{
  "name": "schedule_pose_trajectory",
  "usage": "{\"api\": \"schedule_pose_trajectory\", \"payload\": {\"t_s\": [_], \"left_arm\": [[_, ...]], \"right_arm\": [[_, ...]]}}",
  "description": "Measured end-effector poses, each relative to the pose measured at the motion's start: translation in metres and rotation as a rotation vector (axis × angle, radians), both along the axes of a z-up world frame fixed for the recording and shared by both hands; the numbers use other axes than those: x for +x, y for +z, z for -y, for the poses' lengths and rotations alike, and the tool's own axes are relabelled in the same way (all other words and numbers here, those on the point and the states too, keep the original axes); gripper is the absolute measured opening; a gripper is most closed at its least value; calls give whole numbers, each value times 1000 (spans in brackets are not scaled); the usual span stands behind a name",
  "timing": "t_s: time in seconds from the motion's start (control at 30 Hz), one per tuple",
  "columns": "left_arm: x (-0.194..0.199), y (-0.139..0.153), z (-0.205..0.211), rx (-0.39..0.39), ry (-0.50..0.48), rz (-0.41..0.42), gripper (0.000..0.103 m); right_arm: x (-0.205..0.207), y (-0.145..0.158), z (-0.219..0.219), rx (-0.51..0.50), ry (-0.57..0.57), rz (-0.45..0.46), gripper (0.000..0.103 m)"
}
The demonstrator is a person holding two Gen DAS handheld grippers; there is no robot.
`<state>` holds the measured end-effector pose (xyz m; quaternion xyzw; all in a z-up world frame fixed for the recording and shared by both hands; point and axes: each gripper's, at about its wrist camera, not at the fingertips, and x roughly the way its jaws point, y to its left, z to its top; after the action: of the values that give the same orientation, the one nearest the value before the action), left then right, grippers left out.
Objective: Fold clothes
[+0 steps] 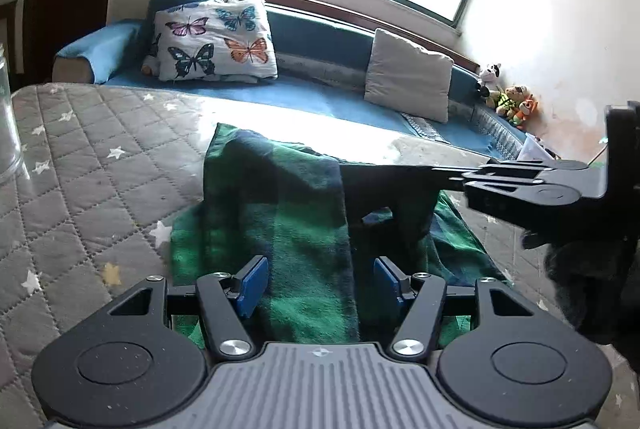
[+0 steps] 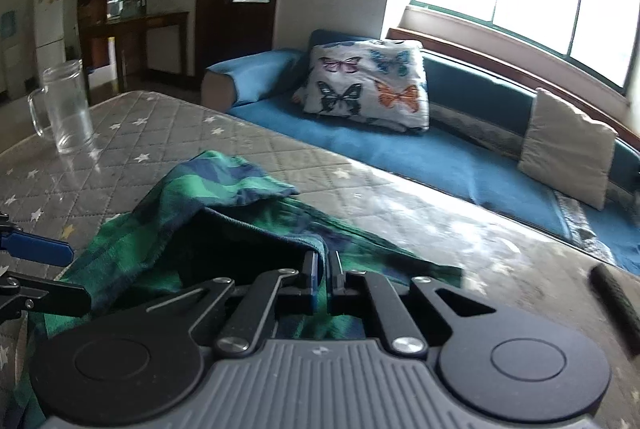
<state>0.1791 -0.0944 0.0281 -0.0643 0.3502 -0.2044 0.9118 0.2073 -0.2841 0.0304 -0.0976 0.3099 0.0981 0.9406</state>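
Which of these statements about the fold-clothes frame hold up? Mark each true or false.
1. The right claw is shut on the green plaid cloth. True.
2. The left claw is shut tight. False: its blue pads stand apart with cloth between them.
3. A glass mug stands on the quilted surface. True.
4. The butterfly pillow lies on the quilted surface. False: it sits on the blue sofa.
5. The cloth lies fully flat. False: one part is lifted and folded over.
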Motion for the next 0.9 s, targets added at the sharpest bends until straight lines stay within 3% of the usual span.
{"api": "schedule_pose_trajectory", "payload": {"t_s": [0.2, 0.4, 0.6, 0.67, 0.73, 0.8, 0.9], "left_arm": [[-1, 5, 6, 78, 23, 37, 72], [10, 7, 26, 181, 22, 99, 86], [37, -8, 57, 321, 5, 121, 85], [48, -15, 65, 378, 13, 126, 75], [57, -21, 62, 379, 16, 88, 38], [61, -23, 51, 339, 37, 58, 18], [57, -20, 27, 284, 105, 44, 9]], "right_arm": [[-18, 8, 26, 2, -68, 15, 2], [-21, -6, 45, -35, -87, -28, 2], [-18, -21, 44, -65, -65, -70, 10], [-16, -26, 45, -51, -68, -78, 10], [-16, -28, 48, -31, -75, -75, 5], [-21, -22, 56, -12, -102, -50, 3], [-31, -12, 70, 6, -144, -12, 2]]}}
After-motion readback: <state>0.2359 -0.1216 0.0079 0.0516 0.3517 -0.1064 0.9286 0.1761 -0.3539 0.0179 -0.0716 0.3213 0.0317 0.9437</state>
